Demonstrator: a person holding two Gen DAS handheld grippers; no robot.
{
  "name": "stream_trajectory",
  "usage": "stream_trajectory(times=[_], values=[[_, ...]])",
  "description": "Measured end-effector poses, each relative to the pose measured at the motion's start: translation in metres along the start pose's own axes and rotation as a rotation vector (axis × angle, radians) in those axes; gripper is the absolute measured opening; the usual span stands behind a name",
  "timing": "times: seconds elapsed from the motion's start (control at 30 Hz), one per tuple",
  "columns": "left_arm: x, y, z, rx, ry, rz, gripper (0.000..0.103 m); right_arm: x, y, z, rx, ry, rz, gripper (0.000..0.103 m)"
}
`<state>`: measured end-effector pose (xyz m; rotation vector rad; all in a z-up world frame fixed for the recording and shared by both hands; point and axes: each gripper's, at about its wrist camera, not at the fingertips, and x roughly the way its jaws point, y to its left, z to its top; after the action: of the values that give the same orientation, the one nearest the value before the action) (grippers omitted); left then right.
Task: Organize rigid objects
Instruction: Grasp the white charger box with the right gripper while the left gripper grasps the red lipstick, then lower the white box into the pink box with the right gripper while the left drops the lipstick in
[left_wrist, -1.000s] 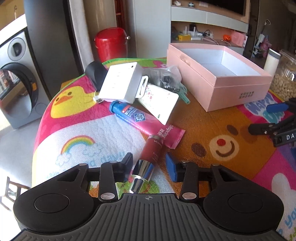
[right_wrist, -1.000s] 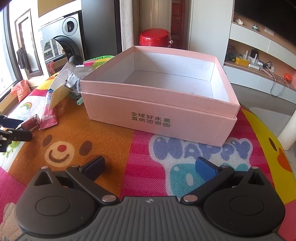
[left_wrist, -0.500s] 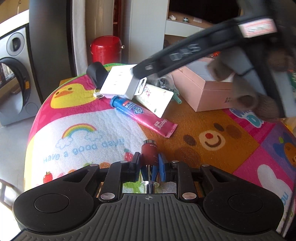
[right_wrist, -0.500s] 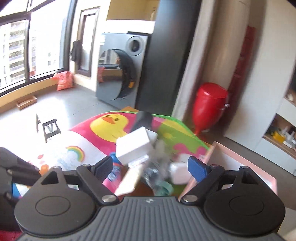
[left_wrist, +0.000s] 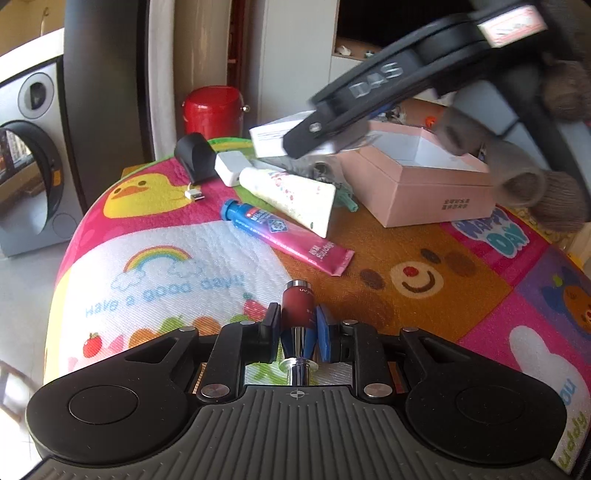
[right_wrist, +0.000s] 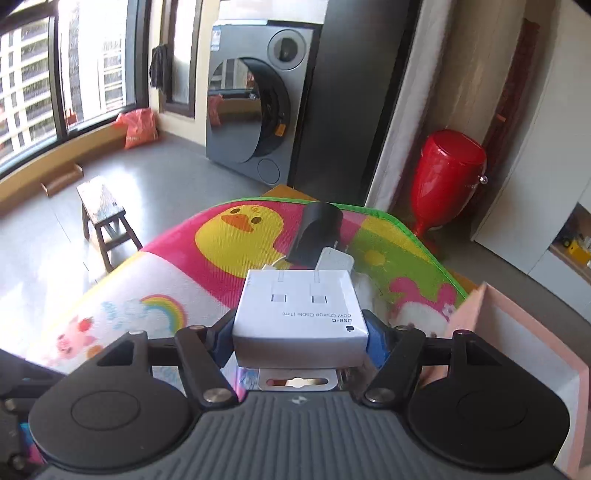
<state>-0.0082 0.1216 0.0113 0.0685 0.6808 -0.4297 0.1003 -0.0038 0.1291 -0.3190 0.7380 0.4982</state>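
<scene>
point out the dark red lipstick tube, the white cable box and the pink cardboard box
dark red lipstick tube (left_wrist: 296, 308), left wrist view, red barrel
white cable box (right_wrist: 301, 314), right wrist view, printed top face
pink cardboard box (left_wrist: 436, 195), left wrist view, front wall

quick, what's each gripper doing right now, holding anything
Left gripper: shut on the dark red lipstick tube.
Right gripper: jaws just closed, shut on the white cable box.
</scene>
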Motion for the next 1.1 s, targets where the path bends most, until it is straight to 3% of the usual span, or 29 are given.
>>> stream_trajectory(times=[0.1,0.23,0.3,0.37,0.47,0.57,0.63,0.73,0.87,1.0,1.1], values=[[-0.007,-0.019,-0.002,0.032,0.013,-0.063,0.024,-0.052,-0.021,-0.037,0.081,-0.032,-0.022,0.068],[-0.022,-0.054,0.010,0.098,0.012,-0.143,0.024,-0.111,-0.035,-0.100,0.050,-0.095,-0.205,0.068],[-0.032,-0.072,0.025,0.120,-0.020,-0.171,0.024,-0.137,-0.043,-0.130,0.067,-0.105,-0.247,0.068],[-0.037,-0.094,0.046,0.155,-0.063,-0.178,0.024,-0.157,-0.054,-0.159,0.125,-0.108,-0.259,0.068],[-0.037,-0.121,0.105,0.171,-0.181,-0.154,0.024,-0.173,-0.064,-0.189,0.197,-0.123,-0.296,0.068],[-0.012,-0.128,0.166,0.064,-0.276,-0.186,0.028,-0.178,-0.074,-0.203,0.258,-0.150,-0.292,0.068],[0.010,-0.125,0.186,-0.003,-0.257,-0.165,0.027,-0.178,-0.077,-0.209,0.278,-0.174,-0.299,0.068],[0.023,-0.116,0.175,-0.061,-0.211,-0.128,0.028,-0.181,-0.082,-0.218,0.310,-0.194,-0.309,0.068],[0.021,-0.090,0.122,-0.115,-0.134,-0.075,0.028,-0.184,-0.095,-0.221,0.330,-0.216,-0.316,0.068],[0.015,-0.070,0.074,-0.182,-0.046,-0.018,0.028,-0.193,-0.110,-0.178,0.329,-0.299,-0.323,0.068],[0.016,-0.055,0.052,-0.209,0.007,0.026,0.028,-0.194,-0.121,-0.118,0.319,-0.391,-0.318,0.068]])
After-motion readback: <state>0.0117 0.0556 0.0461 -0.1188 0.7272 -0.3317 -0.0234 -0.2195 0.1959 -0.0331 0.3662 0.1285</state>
